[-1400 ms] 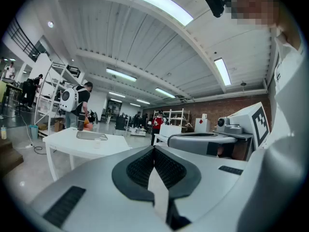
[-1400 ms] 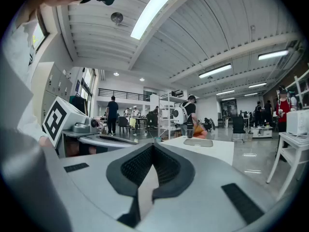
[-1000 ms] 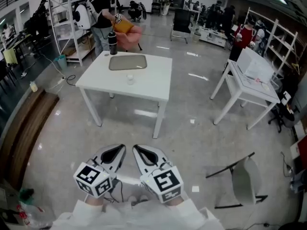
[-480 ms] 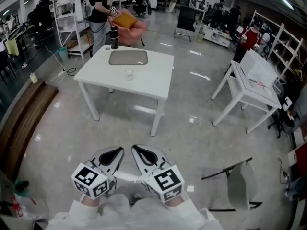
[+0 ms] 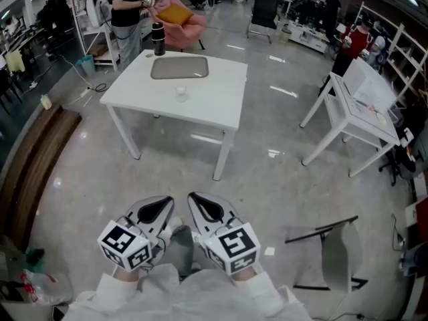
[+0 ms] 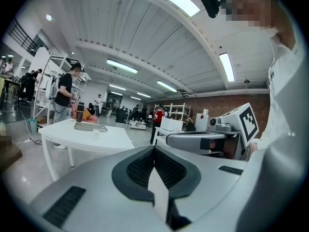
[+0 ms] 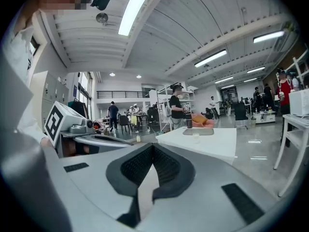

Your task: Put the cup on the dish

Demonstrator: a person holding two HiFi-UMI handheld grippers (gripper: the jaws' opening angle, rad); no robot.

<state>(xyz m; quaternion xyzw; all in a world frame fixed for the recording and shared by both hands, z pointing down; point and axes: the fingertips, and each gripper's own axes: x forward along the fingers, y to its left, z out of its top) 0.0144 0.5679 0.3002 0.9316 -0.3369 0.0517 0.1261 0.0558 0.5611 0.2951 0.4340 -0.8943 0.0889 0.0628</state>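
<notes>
The cup (image 5: 180, 93) was a small clear one, and it stood upright on the white table (image 5: 221, 112). It was just on my side of the dish (image 5: 179, 67), close to it but not on it. The dish was a flat grey tray lying near the table's far edge. A black bottle (image 5: 158, 40) stood upright just past its left corner. A person (image 5: 124, 5) stood behind the table on that side. I was well back from all this, across the glossy floor (image 5: 267, 172). My left gripper (image 5: 162, 204) and right gripper (image 5: 195, 200) sat side by side, low in the head view. Both had their jaws closed together, pads meeting, with nothing between them.
</notes>
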